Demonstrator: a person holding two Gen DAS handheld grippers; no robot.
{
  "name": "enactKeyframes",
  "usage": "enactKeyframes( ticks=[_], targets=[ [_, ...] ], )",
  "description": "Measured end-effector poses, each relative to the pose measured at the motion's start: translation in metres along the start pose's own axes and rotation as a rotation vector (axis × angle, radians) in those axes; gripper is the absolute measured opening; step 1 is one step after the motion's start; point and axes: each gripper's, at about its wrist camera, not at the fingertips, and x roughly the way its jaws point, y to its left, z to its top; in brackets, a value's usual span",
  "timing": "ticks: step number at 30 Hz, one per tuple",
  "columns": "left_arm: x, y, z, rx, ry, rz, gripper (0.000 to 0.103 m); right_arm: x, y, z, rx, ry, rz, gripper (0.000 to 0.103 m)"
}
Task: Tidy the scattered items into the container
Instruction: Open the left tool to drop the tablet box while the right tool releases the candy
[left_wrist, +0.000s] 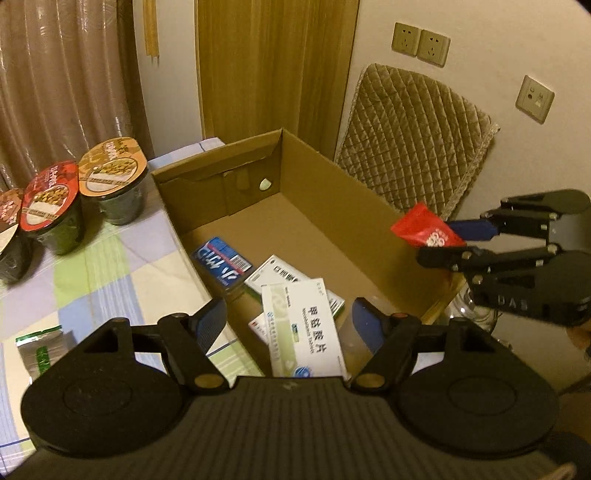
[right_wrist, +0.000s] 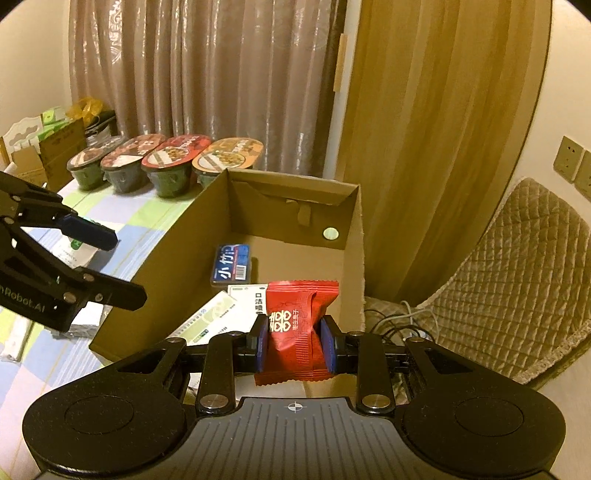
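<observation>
Over box, left wrist: left gripper (left_wrist: 288, 317) spread, empty; white carton (left_wrist: 303, 328) tipped over cardboard box (left_wrist: 354, 184) near rim.
Right wrist: right gripper (right_wrist: 293, 343) clamped on red packet (right_wrist: 299, 325) above box.
Risk: carton sliding out.

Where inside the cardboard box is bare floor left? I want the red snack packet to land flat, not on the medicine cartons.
The brown cardboard box has bare floor along its far end wall and right side wall. The near left corner is crowded: a blue rectangular pack and white medicine cartons overlap there. The right hand-held gripper holds the red snack packet.
</observation>
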Motion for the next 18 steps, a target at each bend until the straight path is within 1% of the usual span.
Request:
enactKeyframes(
  ticks=[4,8,9,10,11,12,18],
  targets=[
    [-0.002,0.004,-0.007,-0.003,0.006,0.004,0.071,0.002,0.004,0.003,-0.005,-0.008,0.0,0.032],
    [-0.003,0.007,-0.013,-0.011,0.014,0.003,0.071,0.003,0.002,0.008,0.016,-0.042,-0.008,0.033],
    [-0.003,0.007,-0.014,-0.012,0.014,0.004,0.071,0.004,0.002,0.009,0.025,-0.04,-0.003,0.044],
    [-0.004,0.008,-0.015,-0.014,0.015,0.005,0.071,0.004,0.001,0.01,0.035,-0.045,0.001,0.073],
    [-0.004,0.009,-0.016,-0.016,0.015,0.005,0.071,0.001,0.0,0.01,0.042,-0.066,0.0,0.083],
    [-0.005,0.01,-0.017,-0.017,0.016,0.007,0.071,-0.002,0.0,0.01,0.044,-0.088,-0.001,0.086],
    [-0.013,0.018,-0.025,-0.03,0.015,0.019,0.071,-0.006,-0.001,0.008,0.045,-0.08,-0.006,0.086]
  ],
)
